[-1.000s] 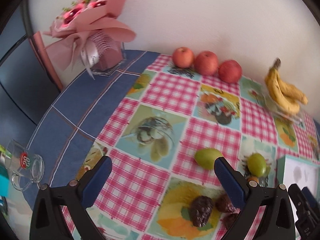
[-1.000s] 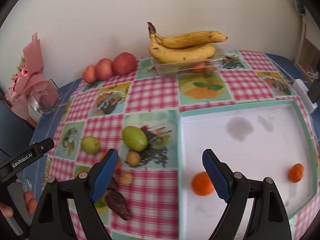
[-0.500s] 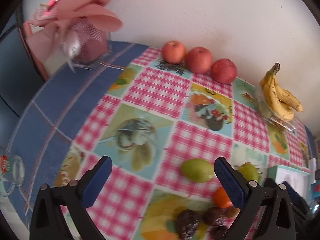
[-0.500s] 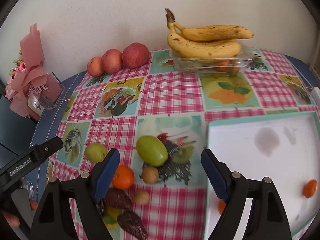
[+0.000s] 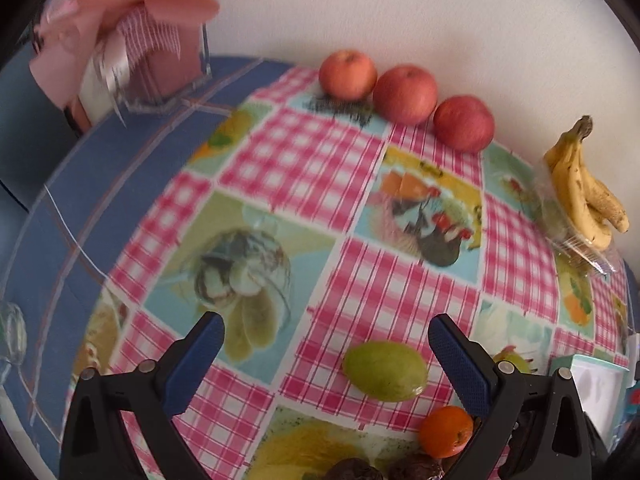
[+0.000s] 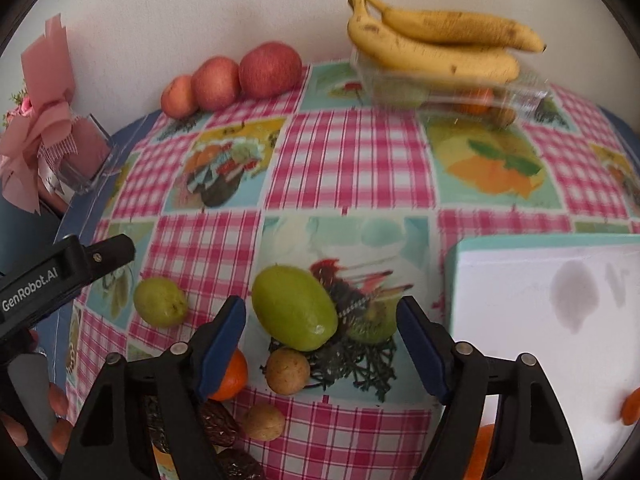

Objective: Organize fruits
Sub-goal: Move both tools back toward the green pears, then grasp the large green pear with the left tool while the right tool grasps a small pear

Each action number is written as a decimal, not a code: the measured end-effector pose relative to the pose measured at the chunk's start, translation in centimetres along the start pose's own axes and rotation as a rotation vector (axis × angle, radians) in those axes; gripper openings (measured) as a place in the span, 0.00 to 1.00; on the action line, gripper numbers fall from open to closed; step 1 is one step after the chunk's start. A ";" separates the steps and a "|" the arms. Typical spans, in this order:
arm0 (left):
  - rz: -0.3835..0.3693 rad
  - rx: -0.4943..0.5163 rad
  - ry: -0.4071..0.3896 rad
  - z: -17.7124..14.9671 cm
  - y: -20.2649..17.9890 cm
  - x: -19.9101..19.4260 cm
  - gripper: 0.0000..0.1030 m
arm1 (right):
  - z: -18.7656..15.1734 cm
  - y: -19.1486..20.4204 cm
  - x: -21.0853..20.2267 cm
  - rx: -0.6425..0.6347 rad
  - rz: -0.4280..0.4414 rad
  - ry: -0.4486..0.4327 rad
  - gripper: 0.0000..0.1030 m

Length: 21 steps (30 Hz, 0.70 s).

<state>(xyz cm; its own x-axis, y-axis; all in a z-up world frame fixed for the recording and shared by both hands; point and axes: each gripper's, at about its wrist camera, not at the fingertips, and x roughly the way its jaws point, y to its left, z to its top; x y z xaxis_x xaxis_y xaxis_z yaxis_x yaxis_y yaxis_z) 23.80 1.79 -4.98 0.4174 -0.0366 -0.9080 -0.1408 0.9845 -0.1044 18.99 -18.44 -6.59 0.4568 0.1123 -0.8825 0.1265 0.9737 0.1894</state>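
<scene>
my right gripper (image 6: 320, 344) hangs wide open and empty low in the frame over a large green fruit (image 6: 294, 307), which lies between its blue pads on the checked tablecloth (image 6: 344, 160). a smaller green fruit (image 6: 160, 301) sits to the left, a tangerine (image 6: 229, 376) partly behind the left pad, two small brown round fruits (image 6: 287, 371) just below the big green one, and dark dates (image 6: 218, 424) at the bottom edge. a white tray (image 6: 520, 292) with a teal rim fills the right side, with orange fruit (image 6: 631, 406) at its lower right. my left gripper (image 5: 326, 364) is also wide open and empty, with a green fruit (image 5: 385, 370) low between its pads and a tangerine (image 5: 446, 431) beside the right pad. three apples (image 5: 405, 94) line the wall at the top; bananas (image 5: 584, 190) rest on a clear box at the right edge. a pink bouquet (image 5: 132, 28) stands at upper left.
</scene>
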 end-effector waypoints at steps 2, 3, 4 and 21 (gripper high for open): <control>-0.003 -0.004 0.015 -0.2 0.1 0.4 0.99 | -0.2 0.2 0.4 -0.006 0.023 0.003 0.62; -0.004 -0.003 0.019 -0.3 0.0 0.5 0.99 | -0.2 0.3 0.5 -0.008 0.026 0.003 0.60; -0.007 -0.002 0.025 -0.4 -0.2 0.6 0.99 | -0.3 0.5 0.5 -0.012 0.027 -0.001 0.58; -0.158 -0.020 0.104 -1.7 -1.8 1.0 0.54 | -0.6 -0.2 -0.8 0.017 0.037 -0.010 0.44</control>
<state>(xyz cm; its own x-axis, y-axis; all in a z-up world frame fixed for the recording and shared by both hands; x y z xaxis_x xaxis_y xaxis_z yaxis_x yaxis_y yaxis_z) 22.97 -0.28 -6.43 0.3407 -0.2093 -0.9166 -0.0990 0.9615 -0.2563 18.09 -18.62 -6.17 0.4706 0.1460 -0.8702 0.1246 0.9653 0.2293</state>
